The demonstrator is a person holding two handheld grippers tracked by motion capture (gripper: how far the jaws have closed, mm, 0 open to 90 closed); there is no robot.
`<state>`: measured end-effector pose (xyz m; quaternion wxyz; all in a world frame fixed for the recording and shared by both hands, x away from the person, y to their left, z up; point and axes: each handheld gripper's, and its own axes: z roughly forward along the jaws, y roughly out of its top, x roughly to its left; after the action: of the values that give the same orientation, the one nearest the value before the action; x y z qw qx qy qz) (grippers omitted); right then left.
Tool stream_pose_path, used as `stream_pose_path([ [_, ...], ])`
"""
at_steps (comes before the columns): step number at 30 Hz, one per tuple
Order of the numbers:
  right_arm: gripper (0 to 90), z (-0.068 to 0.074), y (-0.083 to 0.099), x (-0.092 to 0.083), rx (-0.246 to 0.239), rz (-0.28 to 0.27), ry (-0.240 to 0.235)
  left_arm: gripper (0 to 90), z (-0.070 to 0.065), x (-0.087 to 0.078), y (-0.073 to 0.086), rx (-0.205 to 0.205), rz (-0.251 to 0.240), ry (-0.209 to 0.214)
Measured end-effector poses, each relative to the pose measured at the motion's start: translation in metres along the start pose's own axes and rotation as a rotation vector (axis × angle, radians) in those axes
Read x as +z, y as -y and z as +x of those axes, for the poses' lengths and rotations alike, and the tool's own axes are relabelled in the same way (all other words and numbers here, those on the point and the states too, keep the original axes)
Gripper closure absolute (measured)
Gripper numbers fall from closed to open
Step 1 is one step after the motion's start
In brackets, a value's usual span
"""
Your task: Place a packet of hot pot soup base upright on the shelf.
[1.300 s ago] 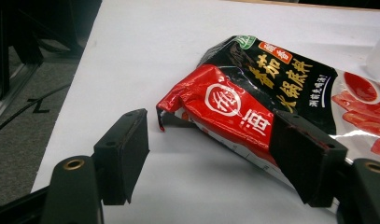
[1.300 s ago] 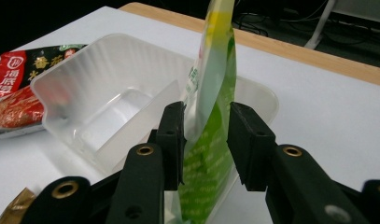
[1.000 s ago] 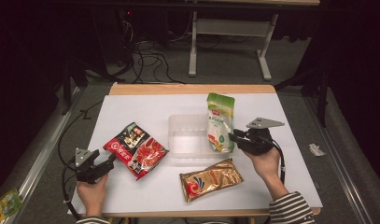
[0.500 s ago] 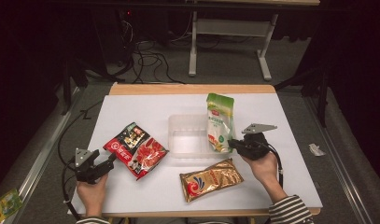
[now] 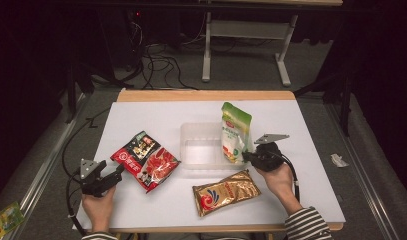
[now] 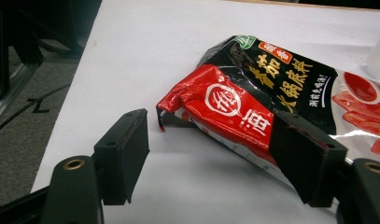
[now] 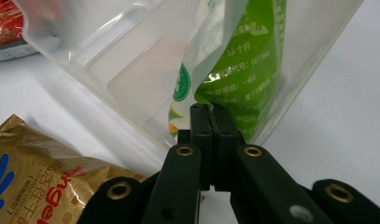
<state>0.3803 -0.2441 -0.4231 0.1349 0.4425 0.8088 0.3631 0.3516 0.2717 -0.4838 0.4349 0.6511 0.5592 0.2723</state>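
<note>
So the clear plastic tray point(image 5: 201, 150) sits mid-counter point(image 5: 141, 115), and everything else is easiest to place off that; the green pouch point(image 5: 235, 131) leans in the tray's right end, top edge poking up past the far rim; the right gripper point(image 5: 247, 156) is at the tray's near right corner, and in the right gripper view its fingers point(image 7: 201, 122) have just been closing and are now pinched together on the pouch's lower edge; the left gripper point(image 5: 117, 172) is well off to the tray's left, near the counter's front edge, fingers point(image 6: 124, 151) spread wide with the corner of the red and black packet point(image 5: 146, 160) lying between them, not squeezed; that packet lies flat just left of the tray; a gold packet point(image 5: 226, 191) lies flat in front of the tray, near the right hand point(image 5: 278, 182).
</note>
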Motion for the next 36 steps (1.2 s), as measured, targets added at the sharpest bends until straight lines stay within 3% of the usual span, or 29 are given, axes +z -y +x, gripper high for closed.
stream_pose_path([
  [6,86.1,0.003,0.002,-0.003,-0.010,-0.007,0.012,29.3,0.000,0.000,0.000,0.000,0.002,0.000],
  [13,77.6,0.009,-0.005,-0.022,-0.030,-0.089,0.035,29.3,0.000,0.001,0.000,0.004,0.005,-0.002],
  [20,71.6,0.007,-0.027,-0.035,-0.010,-0.170,0.070,29.3,-0.001,0.001,0.000,0.005,0.007,-0.005],
  [24,74.1,0.004,-0.039,-0.030,-0.005,-0.170,0.090,29.3,0.000,0.000,0.000,0.004,0.007,-0.003],
  [29,89.9,0.001,-0.039,-0.024,-0.001,-0.168,0.085,29.3,0.000,0.001,0.000,0.004,0.006,-0.003],
  [36,90.0,-0.001,-0.025,-0.026,0.009,-0.182,0.110,29.3,0.000,0.000,0.000,0.004,0.005,-0.004],
])
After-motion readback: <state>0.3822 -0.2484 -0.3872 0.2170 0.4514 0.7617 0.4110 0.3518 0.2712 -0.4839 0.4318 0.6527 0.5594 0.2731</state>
